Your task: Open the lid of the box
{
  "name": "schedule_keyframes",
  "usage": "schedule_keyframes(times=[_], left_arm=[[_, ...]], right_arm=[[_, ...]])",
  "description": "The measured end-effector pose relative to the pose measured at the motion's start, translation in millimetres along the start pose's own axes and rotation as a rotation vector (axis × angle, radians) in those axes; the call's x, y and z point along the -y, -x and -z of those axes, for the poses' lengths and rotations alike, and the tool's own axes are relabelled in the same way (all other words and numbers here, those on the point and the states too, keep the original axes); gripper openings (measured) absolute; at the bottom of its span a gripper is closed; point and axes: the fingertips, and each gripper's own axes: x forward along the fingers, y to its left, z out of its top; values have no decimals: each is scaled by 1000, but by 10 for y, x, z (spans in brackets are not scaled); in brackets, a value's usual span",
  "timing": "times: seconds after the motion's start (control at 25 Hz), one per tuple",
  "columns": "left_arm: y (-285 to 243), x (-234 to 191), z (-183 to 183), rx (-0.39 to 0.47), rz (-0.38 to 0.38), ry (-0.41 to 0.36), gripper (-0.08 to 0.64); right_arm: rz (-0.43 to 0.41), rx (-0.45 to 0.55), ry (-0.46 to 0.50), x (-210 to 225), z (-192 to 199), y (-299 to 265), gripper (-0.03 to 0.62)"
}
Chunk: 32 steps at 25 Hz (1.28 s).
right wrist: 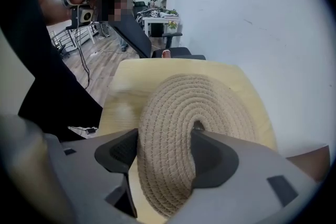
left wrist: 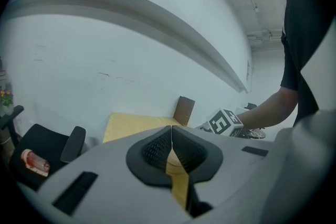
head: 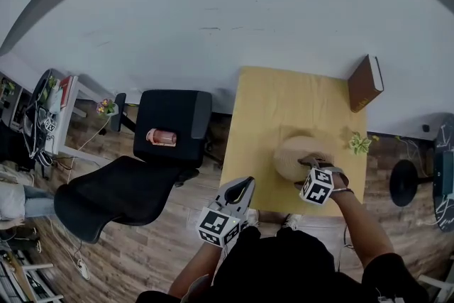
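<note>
A round woven rope box point(head: 296, 155) with its lid on stands on the yellow table point(head: 284, 96), near the front edge. My right gripper point(head: 309, 164) reaches onto its near right side. In the right gripper view the woven lid point(right wrist: 184, 97) fills the space between the jaws: my right gripper point(right wrist: 164, 139) has one pad against the outer rim and the other on top beside the small centre hole. My left gripper point(head: 246, 185) hangs off the table's front left corner, shut and empty; its tips point(left wrist: 171, 136) meet.
A brown book point(head: 365, 83) leans on the wall at the table's back right. A small green plant point(head: 360, 143) sits at the right edge. A black office chair point(head: 170, 117) stands left of the table, on the wooden floor.
</note>
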Motion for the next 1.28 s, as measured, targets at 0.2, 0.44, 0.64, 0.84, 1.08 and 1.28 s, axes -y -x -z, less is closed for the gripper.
schedule_keyframes(times=[0.2, 0.44, 0.64, 0.84, 1.08, 1.28], left_arm=[[-50, 78, -25, 4, 14, -8, 20], [-38, 105, -27, 0, 19, 3, 20], [3, 128, -17, 5, 16, 13, 20], [-60, 252, -19, 4, 48, 6, 20], [-225, 482, -87, 10, 113, -21, 20], [-386, 678, -100, -3, 169, -41, 20]], right_arm=[[-6, 3, -7, 1, -9, 31, 321], [30, 44, -39, -2, -47, 172, 313], [112, 101, -74, -6, -59, 409, 313], [184, 142, -125, 34, -3, 709, 313], [269, 159, -225, 49, 279, 1003, 313], [322, 151, -334, 56, 658, 1158, 313]])
